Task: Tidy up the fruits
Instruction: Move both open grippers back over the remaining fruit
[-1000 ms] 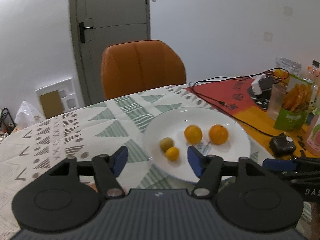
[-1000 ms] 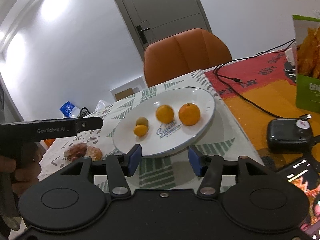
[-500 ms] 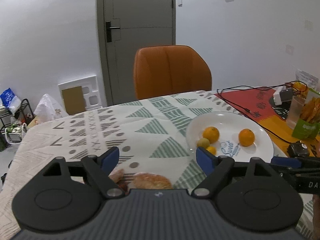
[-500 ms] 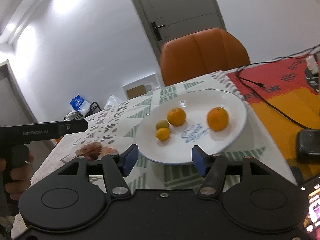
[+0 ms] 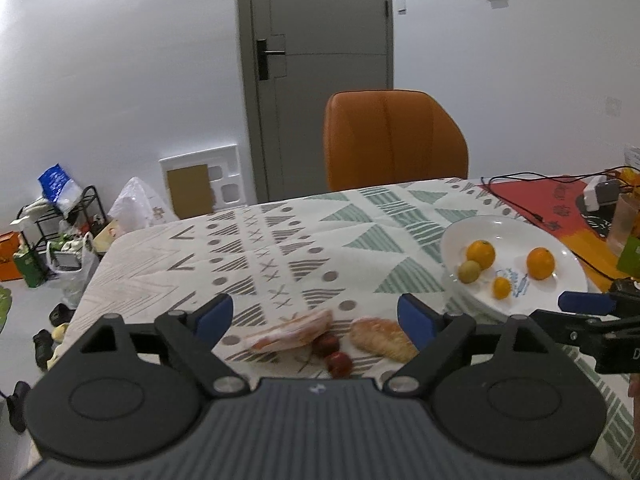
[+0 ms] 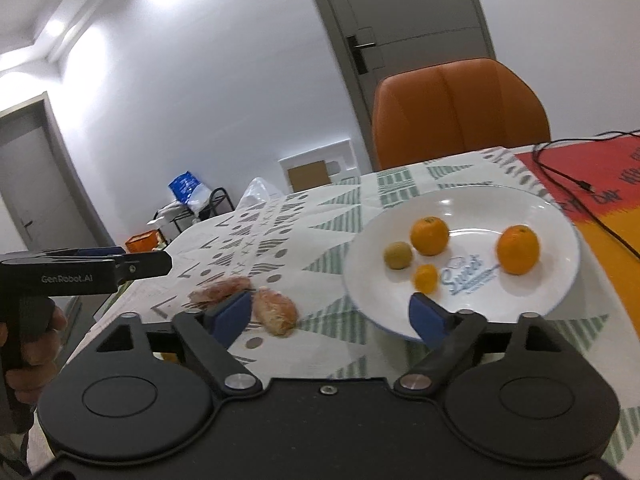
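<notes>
A white plate [image 5: 516, 232] [image 6: 472, 204] on the patterned tablecloth holds two oranges [image 5: 481, 254] [image 6: 517, 249], a small orange fruit [image 5: 501, 287] [image 6: 425, 278] and a greenish fruit [image 5: 469, 271] [image 6: 398, 255]. On the cloth near the front edge lie a wrapped pastry [image 5: 290, 331] [image 6: 219, 290], a bread roll [image 5: 382, 338] [image 6: 276, 311] and two small red fruits [image 5: 339, 362]. My left gripper [image 5: 316, 318] is open just above these. My right gripper [image 6: 332, 314] is open, between the roll and the plate's near rim.
An orange chair [image 5: 394, 140] stands behind the table. A black cable [image 5: 520, 200] and a red-and-orange mat [image 6: 600, 216] lie to the right of the plate. A rack and bags [image 5: 52, 232] sit on the floor at left. A hand [image 6: 28, 360] holds the left gripper.
My left gripper has swung left, away from the plate, and now faces the pastry, roll and red fruits. My right gripper has turned left too, bringing the roll into view.
</notes>
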Action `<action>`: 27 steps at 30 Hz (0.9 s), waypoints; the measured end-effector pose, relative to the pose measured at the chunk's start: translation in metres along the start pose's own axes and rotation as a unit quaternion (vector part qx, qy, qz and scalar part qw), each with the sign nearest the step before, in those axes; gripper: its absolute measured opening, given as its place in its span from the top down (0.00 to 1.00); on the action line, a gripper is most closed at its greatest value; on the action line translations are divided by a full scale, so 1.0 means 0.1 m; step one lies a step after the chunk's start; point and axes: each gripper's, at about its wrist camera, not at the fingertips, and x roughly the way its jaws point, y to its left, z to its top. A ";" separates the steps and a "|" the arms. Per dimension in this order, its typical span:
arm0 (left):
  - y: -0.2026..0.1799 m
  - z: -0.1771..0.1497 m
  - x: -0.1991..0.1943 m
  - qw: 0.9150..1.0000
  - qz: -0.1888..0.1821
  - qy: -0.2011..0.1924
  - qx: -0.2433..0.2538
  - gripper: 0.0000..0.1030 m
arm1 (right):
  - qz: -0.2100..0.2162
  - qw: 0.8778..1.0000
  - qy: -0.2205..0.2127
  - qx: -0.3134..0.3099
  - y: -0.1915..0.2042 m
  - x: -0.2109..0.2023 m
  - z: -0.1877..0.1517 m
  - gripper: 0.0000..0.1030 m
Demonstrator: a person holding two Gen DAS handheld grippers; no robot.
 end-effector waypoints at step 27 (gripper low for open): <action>0.52 -0.60 -0.01 0.995 -0.004 0.044 -0.088 0.17 | 0.047 0.994 0.060 -0.073 0.62 0.25 -0.18 0.14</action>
